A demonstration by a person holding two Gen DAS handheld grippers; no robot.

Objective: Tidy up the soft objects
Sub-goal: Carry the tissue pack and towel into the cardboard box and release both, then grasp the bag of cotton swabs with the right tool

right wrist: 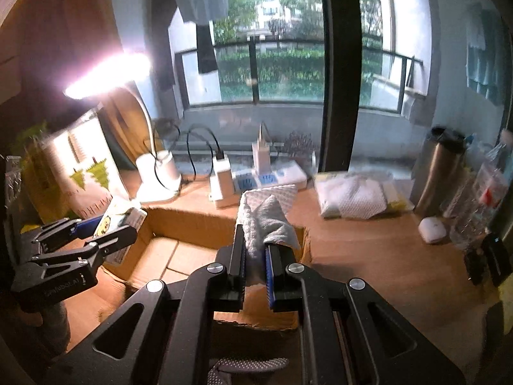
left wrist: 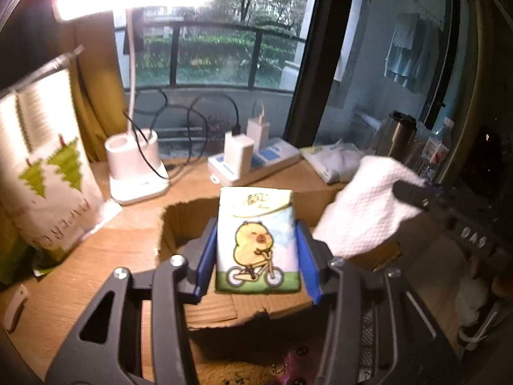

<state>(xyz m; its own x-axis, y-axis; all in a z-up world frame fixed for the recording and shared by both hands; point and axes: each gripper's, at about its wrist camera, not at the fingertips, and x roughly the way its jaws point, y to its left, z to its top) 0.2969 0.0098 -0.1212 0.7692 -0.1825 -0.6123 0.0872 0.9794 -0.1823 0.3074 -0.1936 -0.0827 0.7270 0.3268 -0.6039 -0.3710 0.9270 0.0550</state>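
Observation:
My left gripper [left wrist: 256,237] is shut on a tissue pack [left wrist: 258,240] printed with a yellow chick on a bicycle, and holds it over the open cardboard box [left wrist: 179,224]. It also shows at the left of the right wrist view [right wrist: 110,224]. My right gripper [right wrist: 255,250] is shut on a white quilted cloth [right wrist: 266,218] and holds it above the box's far rim [right wrist: 192,218]. In the left wrist view the cloth [left wrist: 365,211] hangs at the right, held by the right gripper's fingers [left wrist: 413,192].
A lit desk lamp [left wrist: 134,173] and a power strip with chargers [left wrist: 256,160] stand behind the box. A patterned bag [left wrist: 48,166] stands at the left. A bagged cloth pack [right wrist: 356,199], a steel flask [right wrist: 439,170], a bottle [right wrist: 477,205] and a white case [right wrist: 431,229] lie at the right.

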